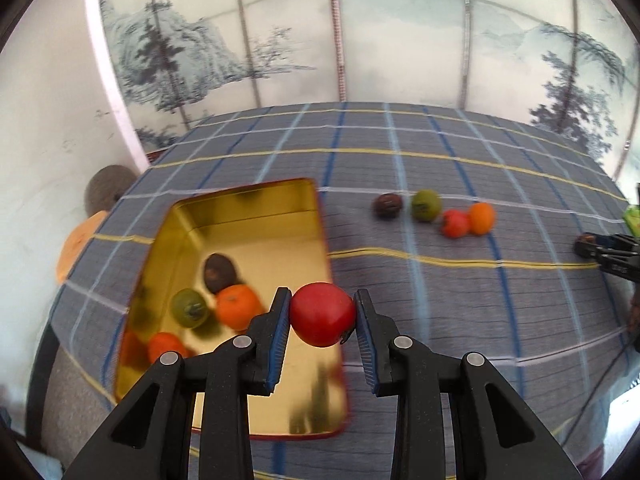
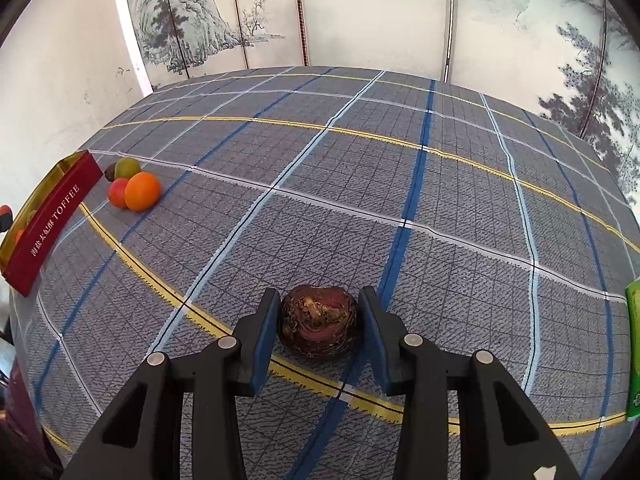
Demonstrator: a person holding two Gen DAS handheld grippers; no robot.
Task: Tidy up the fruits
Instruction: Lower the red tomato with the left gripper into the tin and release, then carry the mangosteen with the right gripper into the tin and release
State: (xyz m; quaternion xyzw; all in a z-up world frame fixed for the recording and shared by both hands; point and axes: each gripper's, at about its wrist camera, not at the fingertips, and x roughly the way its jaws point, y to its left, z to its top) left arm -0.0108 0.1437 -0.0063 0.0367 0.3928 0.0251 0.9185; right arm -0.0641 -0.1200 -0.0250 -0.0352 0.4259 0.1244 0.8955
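Both wrist cams look fwd along tongs, low over worktop point(image 2: 320, 160); both catch tin point(image 1: 240, 240) & loose fruit cluster point(image 2: 134, 186).

A table under a grey plaid cloth point(image 2: 320, 184) carries everything. At nine o'clock on it sits a red toffee tin point(image 2: 52, 224); beside the tin cluster an orange point(image 2: 142, 191), a red fruit point(image 2: 117, 193) and a green fruit point(image 2: 128, 167). A brown mottled fruit point(image 2: 319, 321) rests at six o'clock, and a green packet point(image 2: 634, 352) at three.

Plaid tablecloth point(image 2: 360, 184), painted landscape screen point(image 1: 360, 40) behind.
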